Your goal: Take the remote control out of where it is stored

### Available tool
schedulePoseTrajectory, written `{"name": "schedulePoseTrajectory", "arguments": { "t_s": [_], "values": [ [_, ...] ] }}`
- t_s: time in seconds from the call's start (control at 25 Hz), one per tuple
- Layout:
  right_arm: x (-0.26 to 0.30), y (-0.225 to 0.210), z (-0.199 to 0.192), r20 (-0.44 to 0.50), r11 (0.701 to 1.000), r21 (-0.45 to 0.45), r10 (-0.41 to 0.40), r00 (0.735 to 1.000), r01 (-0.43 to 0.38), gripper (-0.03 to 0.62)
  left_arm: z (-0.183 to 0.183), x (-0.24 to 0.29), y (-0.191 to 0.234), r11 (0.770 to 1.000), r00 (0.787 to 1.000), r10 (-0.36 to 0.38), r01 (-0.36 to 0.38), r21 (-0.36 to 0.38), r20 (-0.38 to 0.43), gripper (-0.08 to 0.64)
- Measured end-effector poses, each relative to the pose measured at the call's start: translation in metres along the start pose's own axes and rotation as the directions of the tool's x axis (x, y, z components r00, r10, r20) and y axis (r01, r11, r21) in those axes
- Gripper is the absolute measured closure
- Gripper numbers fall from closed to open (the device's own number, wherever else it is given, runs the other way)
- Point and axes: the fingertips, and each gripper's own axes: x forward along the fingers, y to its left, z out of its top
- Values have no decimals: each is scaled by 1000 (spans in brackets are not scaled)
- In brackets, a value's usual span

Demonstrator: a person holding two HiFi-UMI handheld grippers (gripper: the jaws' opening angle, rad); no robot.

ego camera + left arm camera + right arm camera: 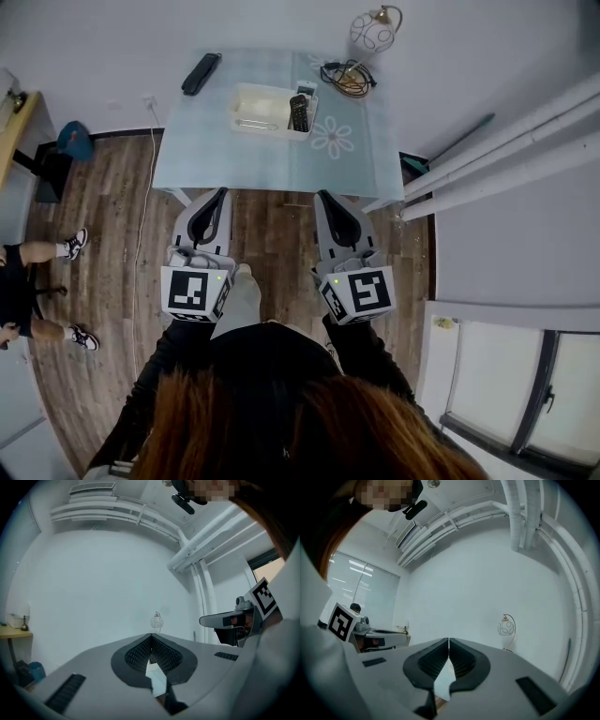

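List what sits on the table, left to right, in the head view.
Long black object → white tray → remote control, in the tray's right end → coiled cable → lamp, at the far edge.

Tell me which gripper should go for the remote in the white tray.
Right, probably. The remote lies at the right end of the tray, nearer the right gripper than the left gripper. Both are shut, empty, short of the table.
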Motion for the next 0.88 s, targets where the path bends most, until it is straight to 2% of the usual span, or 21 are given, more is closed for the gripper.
{"name": "schedulePoseTrajectory", "arguments": {
  "t_s": [0.88],
  "values": [
    [88, -1, -14, -59, 999, -5, -54, 997, 54, 577, -3, 72, 70, 996, 996, -87, 87, 0, -8, 555]
  ]
}}
